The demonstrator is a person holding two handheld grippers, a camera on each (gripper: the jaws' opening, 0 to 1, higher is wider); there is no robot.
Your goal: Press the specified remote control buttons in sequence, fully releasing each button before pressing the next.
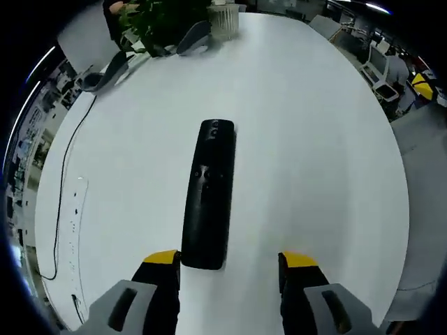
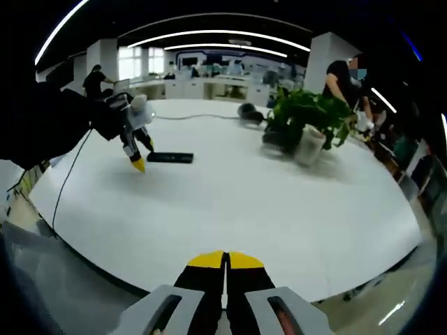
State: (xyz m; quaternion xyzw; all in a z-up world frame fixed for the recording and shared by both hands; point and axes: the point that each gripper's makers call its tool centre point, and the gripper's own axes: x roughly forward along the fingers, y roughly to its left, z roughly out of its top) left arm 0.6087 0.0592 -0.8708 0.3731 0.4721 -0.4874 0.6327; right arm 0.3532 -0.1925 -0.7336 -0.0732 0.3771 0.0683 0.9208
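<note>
The left gripper (image 1: pixel 230 269) hangs with jaws spread wide and empty, over the near end of the long black plastic remote control (image 1: pixel 208 193), which runs toward twelve o'clock on the white round table (image 1: pixel 314 153). No button looks pressed yet; next, I'd guess, one tip lowers onto a button. The right gripper (image 2: pixel 225 262) waits pinched together, empty, well apart.

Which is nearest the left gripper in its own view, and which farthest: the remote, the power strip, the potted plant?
1. Remote, lying just ahead, beside the left jaw.
2. Power strip, off to the left on the table.
3. Potted plant, at the far edge.
</note>
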